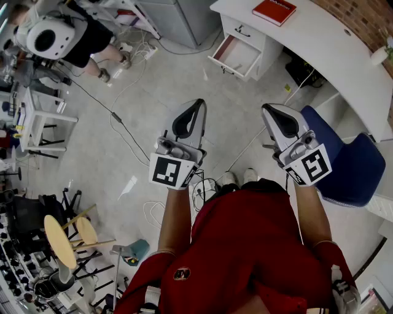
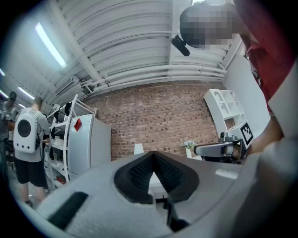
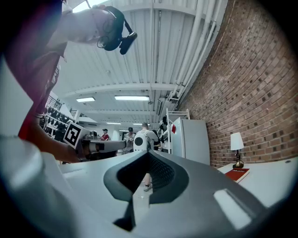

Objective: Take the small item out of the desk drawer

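The white desk (image 1: 319, 43) runs along the brick wall at the upper right of the head view. One of its drawers (image 1: 236, 55) stands pulled out, and I cannot make out a small item inside it. Both grippers are held up in front of the person, well short of the desk. My left gripper (image 1: 197, 103) is shut with nothing in it, its tips meeting in the left gripper view (image 2: 152, 155). My right gripper (image 1: 268, 109) is shut and empty too (image 3: 149, 155).
A red book (image 1: 274, 10) lies on the desk top. A blue chair (image 1: 344, 159) stands at the right, close to the person. Cables (image 1: 123, 122) trail over the floor, and stools and stands (image 1: 64, 239) crowd the lower left. A person with a white backpack (image 1: 52, 34) stands at the upper left.
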The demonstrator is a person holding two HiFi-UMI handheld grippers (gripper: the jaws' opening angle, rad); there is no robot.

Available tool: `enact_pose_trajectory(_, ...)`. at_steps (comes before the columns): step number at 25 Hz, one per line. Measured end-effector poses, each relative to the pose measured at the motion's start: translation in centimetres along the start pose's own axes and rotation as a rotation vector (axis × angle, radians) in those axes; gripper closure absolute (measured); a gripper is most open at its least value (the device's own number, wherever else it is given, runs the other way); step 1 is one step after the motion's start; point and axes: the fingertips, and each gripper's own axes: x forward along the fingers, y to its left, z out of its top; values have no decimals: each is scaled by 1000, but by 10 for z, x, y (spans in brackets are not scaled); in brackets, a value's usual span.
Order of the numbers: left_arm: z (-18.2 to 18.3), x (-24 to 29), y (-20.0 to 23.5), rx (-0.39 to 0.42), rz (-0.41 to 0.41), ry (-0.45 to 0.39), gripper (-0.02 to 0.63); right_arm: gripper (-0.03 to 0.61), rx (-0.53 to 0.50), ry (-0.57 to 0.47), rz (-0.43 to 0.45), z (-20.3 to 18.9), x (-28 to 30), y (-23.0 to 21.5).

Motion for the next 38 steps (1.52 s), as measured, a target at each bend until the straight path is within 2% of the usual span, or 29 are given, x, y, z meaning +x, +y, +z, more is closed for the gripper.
enact_pose_trajectory(8, -4, 11, -10, 5, 13, 14, 609, 568, 9, -14, 16, -1, -11, -14)
enact_pose_trajectory(23, 8, 42, -36, 80, 40, 45, 609, 568, 17, -57, 35, 4, -43, -65)
enact_pose_trajectory(33, -12, 66, 9, 63, 69, 26, 609, 568, -5, -14, 47, -18, -7, -95)
enact_pose_trajectory(38, -27, 89, 55, 62, 68, 10, 609, 568, -23, 10, 54, -34, 41, -116)
